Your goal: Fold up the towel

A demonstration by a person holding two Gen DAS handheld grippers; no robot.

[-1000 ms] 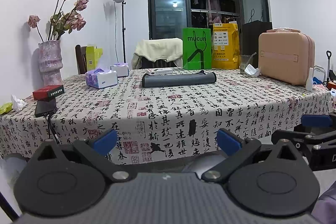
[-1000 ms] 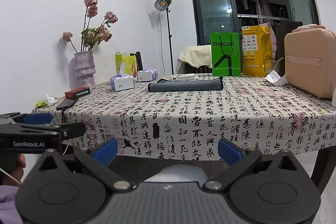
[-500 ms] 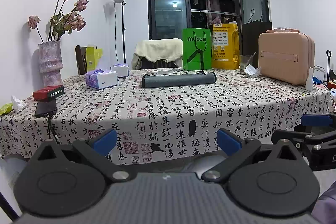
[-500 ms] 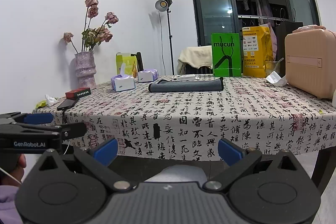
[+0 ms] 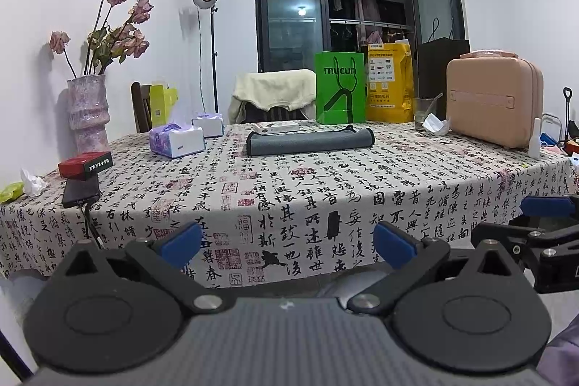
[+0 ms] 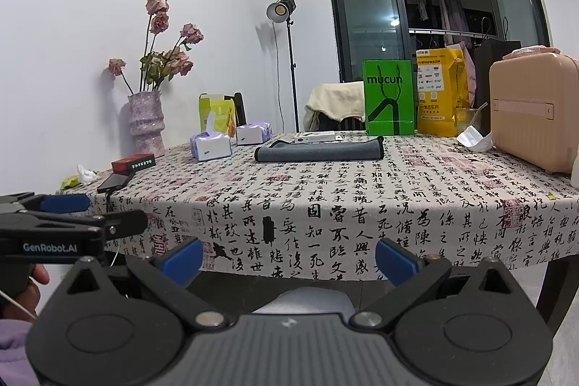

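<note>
A dark grey towel [image 5: 309, 141] lies folded in a long flat strip at the far middle of the table; it also shows in the right wrist view [image 6: 319, 150]. My left gripper [image 5: 287, 245] is open and empty, held below and in front of the table's near edge. My right gripper [image 6: 287, 257] is open and empty too, at the same height. Each gripper shows from the side in the other's view: the right one [image 5: 535, 223] and the left one [image 6: 72, 216]. Both are far from the towel.
The table wears a calligraphy cloth [image 5: 325, 190]. On it: tissue boxes [image 5: 176, 140], vase with dried roses [image 5: 87, 113], red box [image 5: 85, 163], phone [image 5: 80, 192], green bag [image 5: 339, 87], yellow bag [image 5: 389, 84], glass [image 5: 423, 113], pink case [image 5: 494, 100]. A chair with a cream cloth [image 5: 275, 93] stands behind.
</note>
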